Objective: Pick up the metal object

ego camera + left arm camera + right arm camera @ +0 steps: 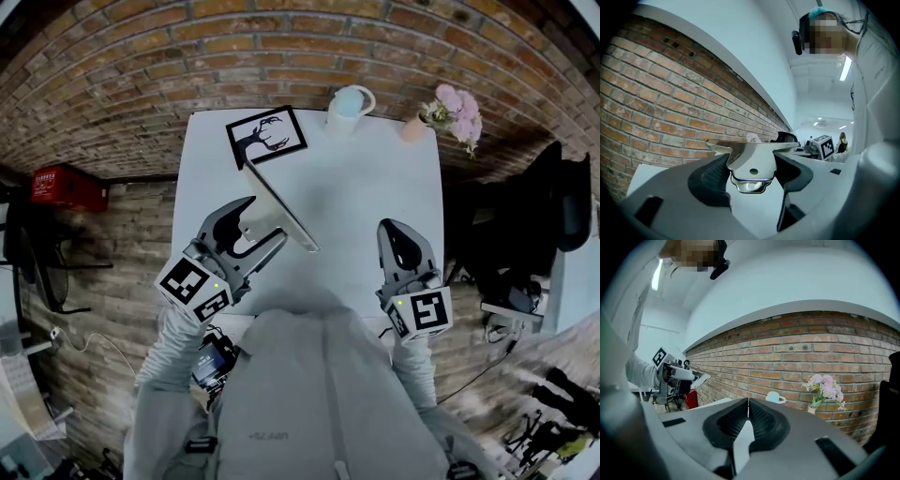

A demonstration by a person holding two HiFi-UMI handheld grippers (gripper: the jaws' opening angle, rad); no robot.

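Head view: my left hand-held gripper [267, 222] is clamped on the metal bar [281, 206]. It has the near end of the bar. The rest sticks out away from me at a slant over the white desk [375, 197], towards the framed picture [267, 136] at the far edge. My right hand-held gripper [394, 230] is over the right side of the desk, well apart from the bar, jaws closed with nothing in them. A mug [349, 108] and a little pot of pink flowers [455, 112] sit along the back edge by the brick wall. There's a red crate [66, 187] down on the floor to the left.

Left gripper view: the left hand-held gripper [752, 168] has both pads pressed on a flat shiny tab of the metal bar [750, 154], which has a small hole in it. The wider part of the bar runs across just above the jaws, so the piece fills the gap between them. Brick wall behind it.

Right gripper view: the right hand-held gripper [747, 416] is clenched, pads meeting, with nothing between them. Off to the left I can see my left hand-held gripper [675, 373] with the metal bar [696, 376] poking out of it, looking raised off the desk. The mug [774, 398] and flowers [825, 390] are straight ahead by the wall.
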